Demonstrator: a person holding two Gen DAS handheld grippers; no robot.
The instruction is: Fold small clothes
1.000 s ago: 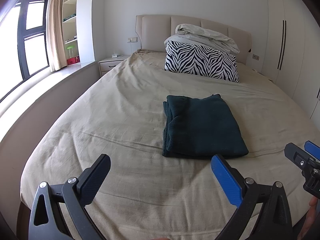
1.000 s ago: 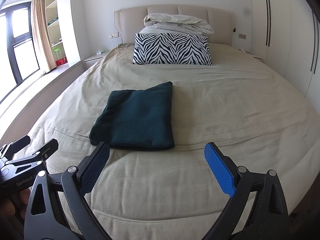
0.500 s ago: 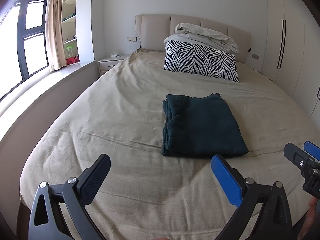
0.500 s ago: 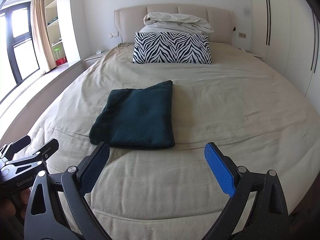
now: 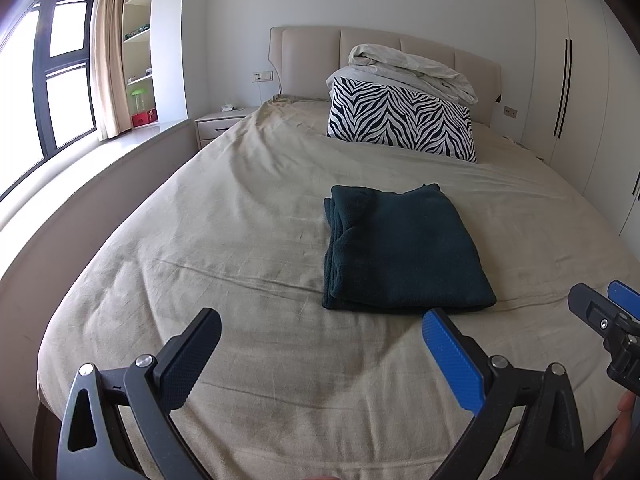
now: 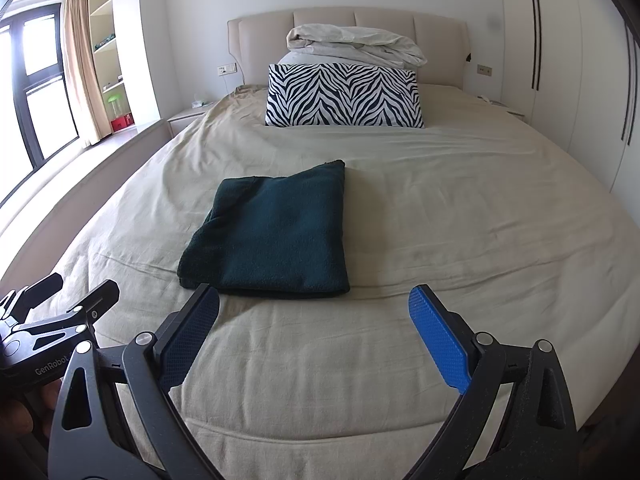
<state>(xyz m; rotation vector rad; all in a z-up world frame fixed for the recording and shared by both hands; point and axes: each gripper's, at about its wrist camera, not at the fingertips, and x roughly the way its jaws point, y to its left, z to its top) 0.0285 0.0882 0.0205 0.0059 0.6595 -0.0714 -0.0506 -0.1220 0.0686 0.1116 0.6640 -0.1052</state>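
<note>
Two grippers above the near end of a beige bed [image 5: 224, 240], left gripper [image 5: 320, 352] fingers spread wide and empty, right gripper [image 6: 314, 334] likewise, dark green folded garment [image 6: 276, 240] lying flat mid-bed, apart from both, zebra-print pillow [image 6: 344, 96] at the headboard.

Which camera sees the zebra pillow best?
The right wrist view. There the zebra pillow faces the camera almost straight on, so its whole striped front shows, with the crumpled pale bedding piled on top. The left wrist view shows the same pillow from an angle, slanting away toward the right, still fully visible.
</note>
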